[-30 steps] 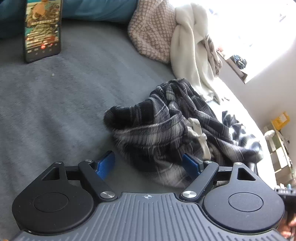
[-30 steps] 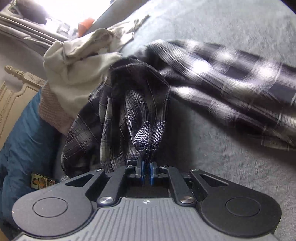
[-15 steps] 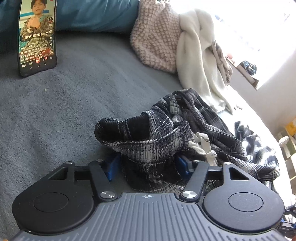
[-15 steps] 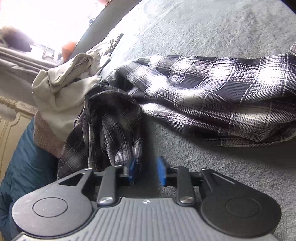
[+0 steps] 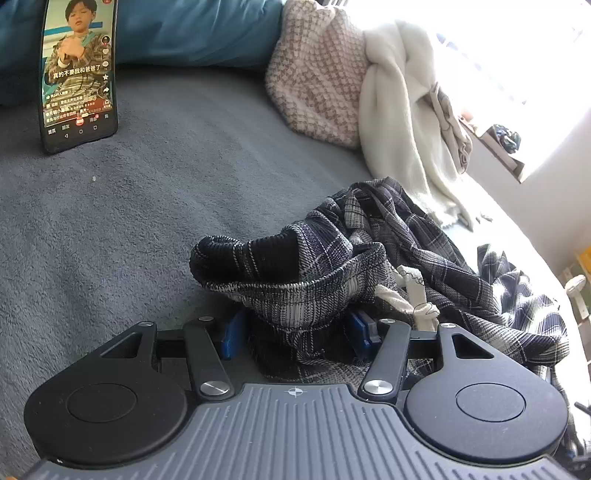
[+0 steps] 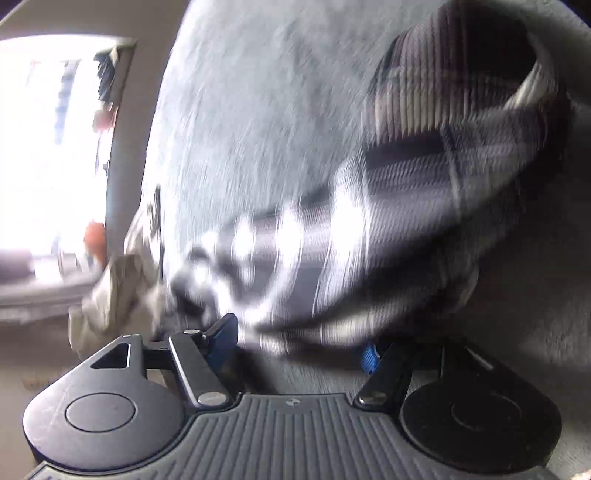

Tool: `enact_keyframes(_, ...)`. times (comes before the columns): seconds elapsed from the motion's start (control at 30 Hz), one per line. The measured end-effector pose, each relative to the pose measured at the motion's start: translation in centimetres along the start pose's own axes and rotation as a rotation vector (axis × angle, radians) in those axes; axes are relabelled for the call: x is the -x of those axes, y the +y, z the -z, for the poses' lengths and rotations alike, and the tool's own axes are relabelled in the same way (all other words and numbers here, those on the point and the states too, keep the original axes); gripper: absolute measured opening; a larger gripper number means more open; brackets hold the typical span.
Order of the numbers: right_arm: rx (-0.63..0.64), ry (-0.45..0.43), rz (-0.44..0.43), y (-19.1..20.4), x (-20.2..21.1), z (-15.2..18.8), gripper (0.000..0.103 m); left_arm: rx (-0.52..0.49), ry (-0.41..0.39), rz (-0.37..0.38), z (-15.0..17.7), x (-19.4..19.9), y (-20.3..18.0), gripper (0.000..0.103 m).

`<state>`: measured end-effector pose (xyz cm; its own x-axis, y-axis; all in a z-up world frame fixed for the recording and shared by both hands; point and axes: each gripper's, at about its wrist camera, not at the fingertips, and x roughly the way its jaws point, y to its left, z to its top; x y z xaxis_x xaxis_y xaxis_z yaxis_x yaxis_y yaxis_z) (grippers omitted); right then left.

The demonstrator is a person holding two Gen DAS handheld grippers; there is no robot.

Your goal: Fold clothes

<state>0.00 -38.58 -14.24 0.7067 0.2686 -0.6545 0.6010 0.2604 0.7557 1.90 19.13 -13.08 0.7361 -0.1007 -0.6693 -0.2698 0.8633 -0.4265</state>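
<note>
Dark plaid trousers [image 5: 424, 236] lie crumpled on the grey bed cover [image 5: 147, 221], with a white drawstring [image 5: 410, 291] showing at the waist. The ribbed waistband [image 5: 295, 291] sits between the blue pads of my left gripper [image 5: 297, 332], whose jaws stand apart on either side of the cloth. The right wrist view is heavily blurred by motion. There my right gripper [image 6: 295, 345] is wide open with nothing clamped, and the plaid cloth [image 6: 424, 184] lies just beyond its fingertips.
A phone [image 5: 79, 70] with a lit screen leans against a blue pillow [image 5: 192, 33] at the back left. A pinkish knit [image 5: 317, 85] and a cream garment [image 5: 402, 122] are heaped at the back right. The bed's edge runs down the right side.
My right gripper let go of the plaid cloth, opened wide and swung fast. My left gripper moved onto the waistband and its fingers narrowed around it.
</note>
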Motion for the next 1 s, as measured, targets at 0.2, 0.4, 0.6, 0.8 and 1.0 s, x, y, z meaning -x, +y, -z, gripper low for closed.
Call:
enact_keyframes(0.2,0.137,-0.244,0.009,4.7,0.5,-6.7,0.018,0.004,0.008,0.007,0.0,0.0,0.0,0.056)
enact_keyframes(0.4,0.366,-0.498,-0.041,12.1,4.0,-12.6,0.025,0.011,0.026,0.023,-0.3,-0.1,0.4,0.058)
enact_keyframes(0.6,0.294,-0.202,0.089,8.7,1.4,-11.2,0.066,0.004,0.035,0.031,-0.5,-0.2,0.3,0.062)
enact_keyframes(0.8,0.504,0.037,0.047,7.2,-1.7,-2.0,0.066,-0.057,0.057,0.027,-0.5,-0.7,-0.7,0.076)
enact_keyframes(1.0,0.795,0.255,0.039,7.3,-5.2,8.2,0.065,-0.061,0.054,-0.023,-0.5,-0.6,-1.4,0.059)
